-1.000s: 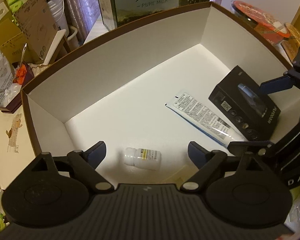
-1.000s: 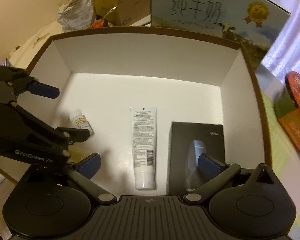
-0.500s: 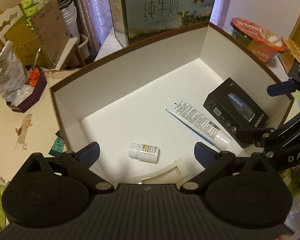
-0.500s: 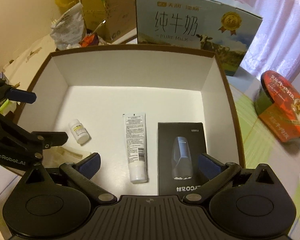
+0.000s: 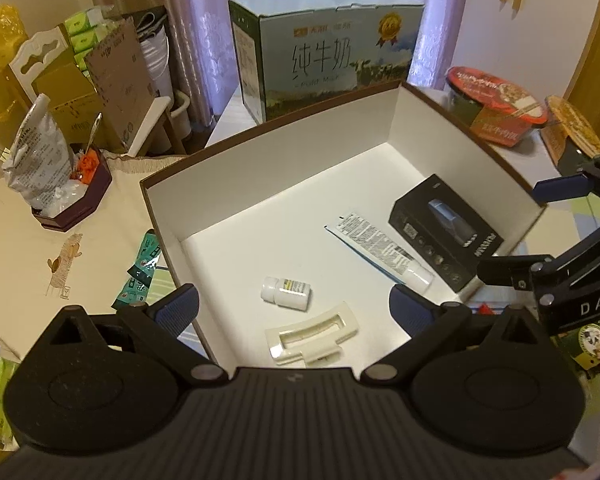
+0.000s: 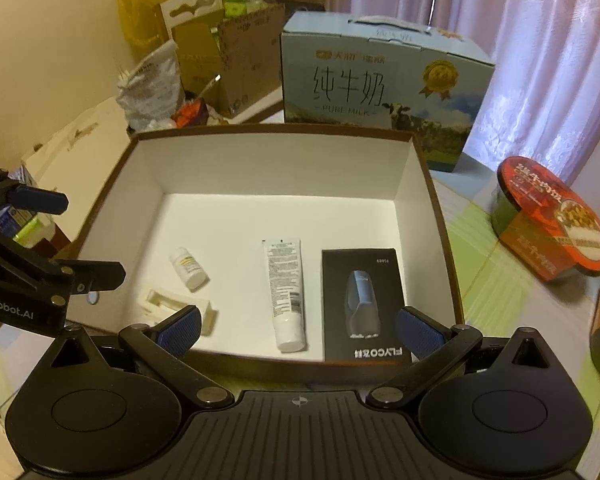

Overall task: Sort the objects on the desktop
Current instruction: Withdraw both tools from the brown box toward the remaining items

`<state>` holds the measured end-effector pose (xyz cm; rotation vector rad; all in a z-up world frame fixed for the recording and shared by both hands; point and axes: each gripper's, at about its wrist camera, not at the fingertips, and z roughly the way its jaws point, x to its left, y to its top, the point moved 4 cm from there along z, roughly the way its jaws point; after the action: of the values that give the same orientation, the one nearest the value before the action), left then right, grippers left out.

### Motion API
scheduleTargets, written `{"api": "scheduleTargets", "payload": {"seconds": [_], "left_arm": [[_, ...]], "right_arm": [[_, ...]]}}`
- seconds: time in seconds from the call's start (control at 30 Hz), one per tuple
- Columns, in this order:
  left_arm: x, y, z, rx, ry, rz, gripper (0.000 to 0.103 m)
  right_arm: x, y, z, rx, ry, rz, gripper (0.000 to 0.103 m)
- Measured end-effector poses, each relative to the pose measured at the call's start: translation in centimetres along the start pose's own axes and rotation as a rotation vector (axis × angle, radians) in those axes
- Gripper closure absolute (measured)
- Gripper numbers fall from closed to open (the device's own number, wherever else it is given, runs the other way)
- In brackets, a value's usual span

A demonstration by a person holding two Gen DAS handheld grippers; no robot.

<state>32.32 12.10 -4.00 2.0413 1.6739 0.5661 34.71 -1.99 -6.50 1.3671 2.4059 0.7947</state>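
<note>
A brown-rimmed white box (image 5: 260, 168) (image 6: 268, 160) holds a small white pill bottle (image 5: 286, 294) (image 6: 188, 266), a white tube (image 5: 384, 254) (image 6: 284, 296), a black FLYCO box (image 5: 446, 232) (image 6: 362, 304) and a cream plastic tray piece (image 5: 312, 336) (image 6: 176, 306). My left gripper (image 5: 294, 312) is open and empty above the box's near left edge. My right gripper (image 6: 298, 330) is open and empty above the box's near edge. Each gripper shows at the side of the other's view.
A blue milk carton (image 5: 324, 48) (image 6: 380, 88) stands behind the box. A red instant-noodle bowl (image 5: 496, 104) (image 6: 552, 224) sits to the right. Cardboard boxes (image 5: 112, 84), a silver bag (image 5: 36, 164) and a dark tray (image 5: 76, 196) crowd the left. Green packets (image 5: 140, 272) lie by the box's left wall.
Both grippers have pulled back and up from the box, so more of the room shows. The cream tray piece has come into view on the box floor.
</note>
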Motion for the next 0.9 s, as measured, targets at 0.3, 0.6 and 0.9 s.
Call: {"api": "scheduleTargets", "payload": {"seconds": [0.3,0.6,0.9], "left_arm": [[-1.9,-2.4,-4.3,-0.06,0.009,-0.006,0.002],[-3.7,-5.9,-8.4,-0.11,-0.003,-0.015,0.002],[-5.9,-9.3,-10.8,-0.129,0.005,0.018,0.002]], "right_arm": [[1.0,-2.7,-4.6,-0.068,0.015,0.014,0.002],[2.0,-6.3,-9.1,-0.146,0.035,0.045,0.002],[3.1,-10.0,-12.0,-0.177,0.016,0.036,0.002]]}}
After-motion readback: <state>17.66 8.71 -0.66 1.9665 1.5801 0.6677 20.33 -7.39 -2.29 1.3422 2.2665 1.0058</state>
